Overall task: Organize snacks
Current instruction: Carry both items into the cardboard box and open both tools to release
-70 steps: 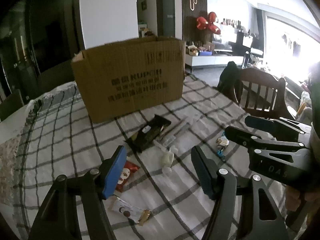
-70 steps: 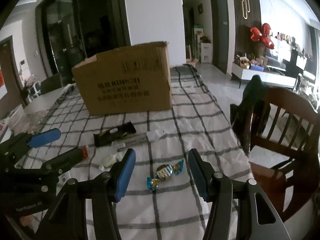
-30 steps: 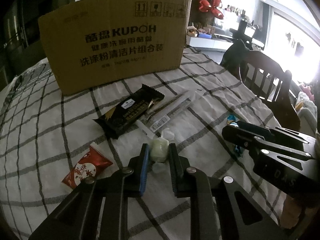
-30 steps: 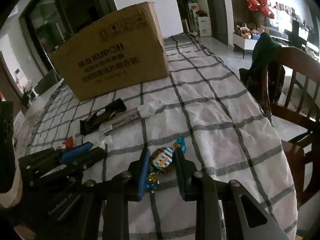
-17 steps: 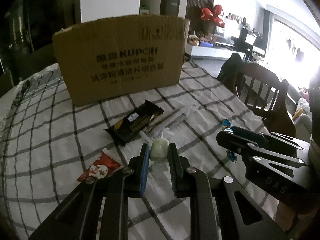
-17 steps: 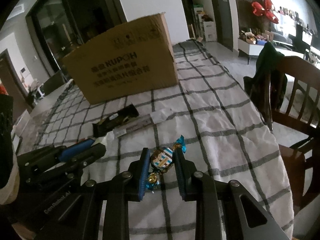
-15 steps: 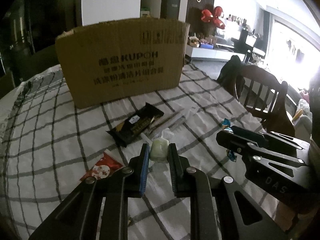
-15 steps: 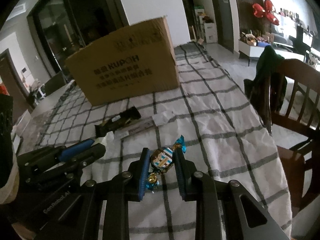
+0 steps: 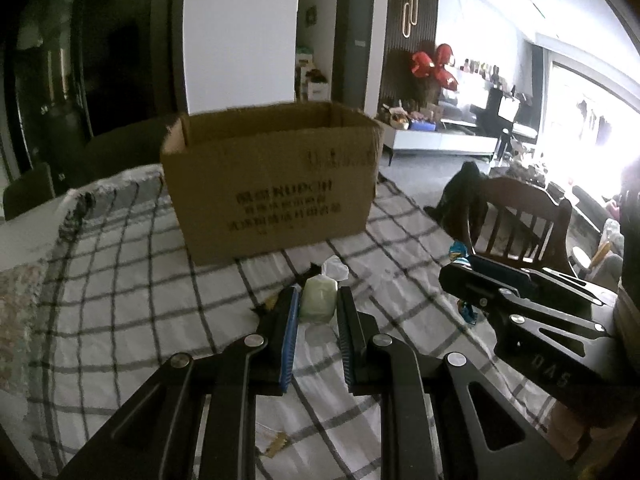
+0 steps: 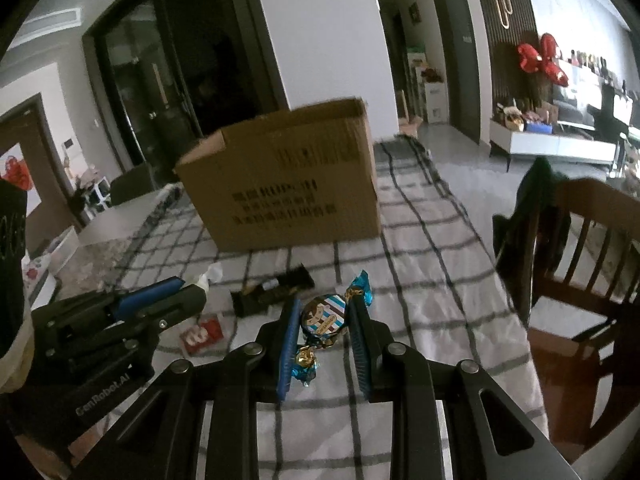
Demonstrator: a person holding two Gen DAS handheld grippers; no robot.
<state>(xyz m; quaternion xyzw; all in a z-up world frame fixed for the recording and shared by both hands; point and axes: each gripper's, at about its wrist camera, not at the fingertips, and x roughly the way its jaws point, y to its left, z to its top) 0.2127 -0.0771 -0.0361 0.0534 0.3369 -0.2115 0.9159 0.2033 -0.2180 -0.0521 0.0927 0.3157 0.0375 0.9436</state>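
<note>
My left gripper [image 9: 318, 304] is shut on a pale green wrapped candy [image 9: 318, 302] and holds it above the checked tablecloth [image 9: 120, 312]. My right gripper [image 10: 323, 316] is shut on a round blue-striped wrapped candy [image 10: 323, 315] and also holds it above the cloth. The open cardboard box [image 9: 272, 184] stands ahead of both grippers; it also shows in the right wrist view [image 10: 288, 184]. A dark snack bar [image 10: 272, 290] and a red packet [image 10: 202, 334] lie on the cloth below. The right gripper shows in the left wrist view [image 9: 464, 276], and the left gripper in the right wrist view [image 10: 176, 292].
A wooden chair [image 10: 580, 248] with dark clothing draped on it stands at the table's right edge. A small gold-edged wrapper [image 9: 276, 446] lies on the cloth near the left gripper's base. The tablecloth's left edge [image 9: 76, 208] drops off onto a bare table.
Both grippers closed on their candies and lifted them off the cloth. They have since risen higher and moved toward the box, whose open top now shows.
</note>
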